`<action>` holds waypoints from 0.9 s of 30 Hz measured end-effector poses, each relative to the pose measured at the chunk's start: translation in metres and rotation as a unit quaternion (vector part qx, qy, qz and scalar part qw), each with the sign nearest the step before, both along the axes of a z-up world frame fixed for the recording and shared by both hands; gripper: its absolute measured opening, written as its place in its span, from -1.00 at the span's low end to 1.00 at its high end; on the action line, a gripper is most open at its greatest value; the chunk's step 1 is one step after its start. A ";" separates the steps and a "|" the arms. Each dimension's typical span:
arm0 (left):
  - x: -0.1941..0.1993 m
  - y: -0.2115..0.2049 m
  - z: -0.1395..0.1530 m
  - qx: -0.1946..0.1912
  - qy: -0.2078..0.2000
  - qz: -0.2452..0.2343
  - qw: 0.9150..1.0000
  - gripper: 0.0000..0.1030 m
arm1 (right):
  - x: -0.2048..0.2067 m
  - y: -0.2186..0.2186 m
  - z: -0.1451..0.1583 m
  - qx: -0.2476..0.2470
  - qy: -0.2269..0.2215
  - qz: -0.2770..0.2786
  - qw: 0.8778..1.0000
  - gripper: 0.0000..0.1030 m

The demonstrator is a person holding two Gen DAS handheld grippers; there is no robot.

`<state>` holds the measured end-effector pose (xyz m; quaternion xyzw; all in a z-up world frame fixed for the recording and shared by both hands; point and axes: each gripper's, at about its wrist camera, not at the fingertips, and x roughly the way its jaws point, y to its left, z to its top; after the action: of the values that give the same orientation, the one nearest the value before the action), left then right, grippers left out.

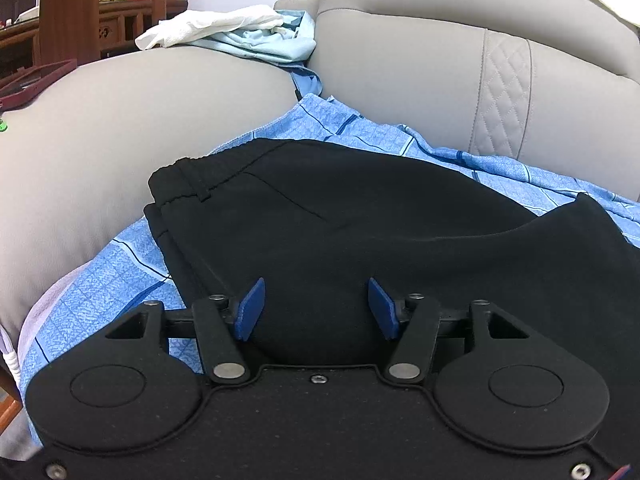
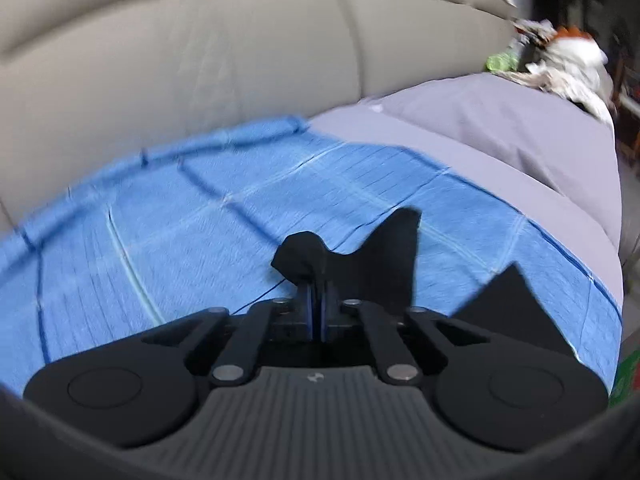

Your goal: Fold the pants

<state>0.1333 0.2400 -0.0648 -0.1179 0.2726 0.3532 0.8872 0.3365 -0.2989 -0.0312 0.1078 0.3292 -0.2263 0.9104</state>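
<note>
Grey sofa (image 1: 400,52) cushions carry a blue checked sheet (image 2: 160,220) where the black pants (image 1: 340,216) lie mid-frame, left gripper (image 1: 316,308) spread over them, right gripper (image 2: 316,292) pinching a hem (image 2: 304,256), likely to carry it across

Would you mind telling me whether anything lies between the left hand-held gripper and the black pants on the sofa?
Nothing visible does. The left hand-held gripper hangs open directly over the black pants, which lie on the blue checked sheet, with only dark cloth showing between its blue pads. The pale clothes sit far behind.
</note>
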 end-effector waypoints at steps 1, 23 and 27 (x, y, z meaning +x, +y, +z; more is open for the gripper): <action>0.000 0.001 0.000 -0.001 -0.001 -0.001 1.000 0.08 | -0.013 -0.010 0.004 -0.001 -0.015 -0.012 1.000 -0.90; 0.010 0.012 0.004 -0.018 0.013 -0.011 1.000 0.16 | -0.204 -0.088 -0.062 0.073 -0.064 -0.172 0.980 -0.90; 0.010 0.012 0.004 -0.017 0.014 -0.012 1.000 0.16 | -0.209 -0.084 -0.064 0.055 -0.055 -0.178 0.981 -0.89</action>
<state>0.1438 0.2518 -0.0609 -0.1247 0.2928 0.3392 0.8852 0.1279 -0.3828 -0.0950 0.2270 0.2661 -0.3595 0.8651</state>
